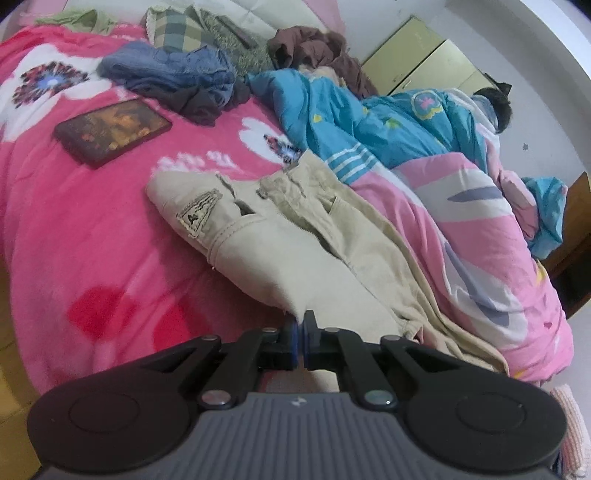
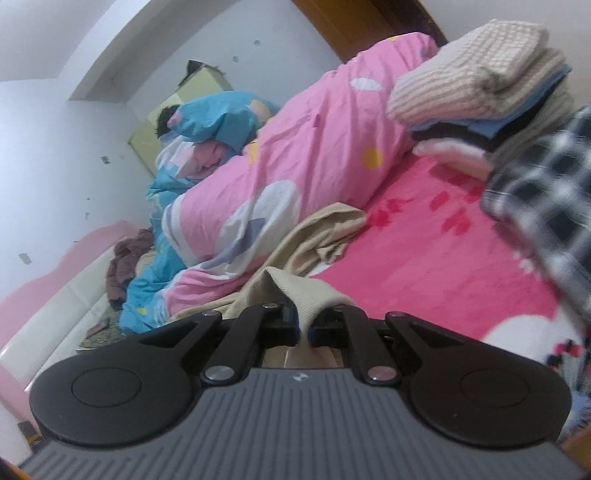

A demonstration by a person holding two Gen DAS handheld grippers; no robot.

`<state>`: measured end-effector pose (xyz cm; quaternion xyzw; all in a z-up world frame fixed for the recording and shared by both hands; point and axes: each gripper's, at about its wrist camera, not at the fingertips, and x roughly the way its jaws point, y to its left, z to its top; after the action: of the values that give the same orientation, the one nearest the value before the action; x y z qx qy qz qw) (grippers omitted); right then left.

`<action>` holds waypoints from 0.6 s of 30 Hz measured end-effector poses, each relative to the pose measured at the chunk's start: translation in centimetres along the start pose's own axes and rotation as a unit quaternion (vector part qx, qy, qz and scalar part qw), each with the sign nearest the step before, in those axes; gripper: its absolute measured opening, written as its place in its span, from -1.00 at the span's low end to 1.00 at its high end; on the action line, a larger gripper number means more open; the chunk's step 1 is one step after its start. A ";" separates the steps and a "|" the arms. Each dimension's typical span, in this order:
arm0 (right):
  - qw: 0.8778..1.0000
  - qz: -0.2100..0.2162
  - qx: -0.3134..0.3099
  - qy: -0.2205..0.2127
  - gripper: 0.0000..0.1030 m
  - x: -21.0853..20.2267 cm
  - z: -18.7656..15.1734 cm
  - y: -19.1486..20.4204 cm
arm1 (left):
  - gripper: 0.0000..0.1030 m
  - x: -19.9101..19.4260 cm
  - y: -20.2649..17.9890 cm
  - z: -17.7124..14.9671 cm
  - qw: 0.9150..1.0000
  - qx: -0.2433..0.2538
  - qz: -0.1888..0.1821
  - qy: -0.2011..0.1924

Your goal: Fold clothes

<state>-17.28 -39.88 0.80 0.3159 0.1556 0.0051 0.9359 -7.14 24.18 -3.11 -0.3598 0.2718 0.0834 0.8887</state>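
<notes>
Left wrist view: near end of beige trousers (image 1: 280, 236) runs under the left tongs (image 1: 300, 334), grip point hidden by the fingers; tongs pressed together, cloth edge right at the tips, so pinching the trousers. Waist end with sewn patch lying lower centre of frame on the pink bedspread (image 1: 74, 229), right edge up against the pink quilt (image 1: 461, 236). Dark flat rectangle (image 1: 110, 129) left of centre, too blurred to identify. Crumpled blue garment (image 1: 173, 70) upper centre, brown garment (image 1: 314, 48) beyond it, green cloth (image 1: 81, 18) cut off at top edge. Right edge of frame: pinkish cloth, cut off. Right wrist view: right tongs (image 2: 303, 325) clamped on a fold of beige trousers (image 2: 295, 291), cloth draped over the tips and hiding them; remainder trailing up toward frame centre along the quilt. Checked fabric (image 2: 543, 206) at right edge, motion-blurred and cut off, not identifiable. Folded stack (image 2: 480, 85) upper right on the bed, partly cut off. Frame tilted, tongs rolled to one side, pointing slightly down across the bed. Blue quilt (image 2: 221, 118) upper left, dark shape behind it unclear.
</notes>
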 end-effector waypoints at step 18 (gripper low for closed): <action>0.968 -0.072 -0.153 0.186 -0.26 -0.1 -3.3 -2.7 | -0.10 -2.4 5.0 -2.0 0.999 0.032 0.007 0.007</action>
<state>-18.56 -40.12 -3.30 0.1502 0.3465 0.0199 0.9257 -11.69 26.60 -6.00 -0.3297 0.2829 0.0789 0.8973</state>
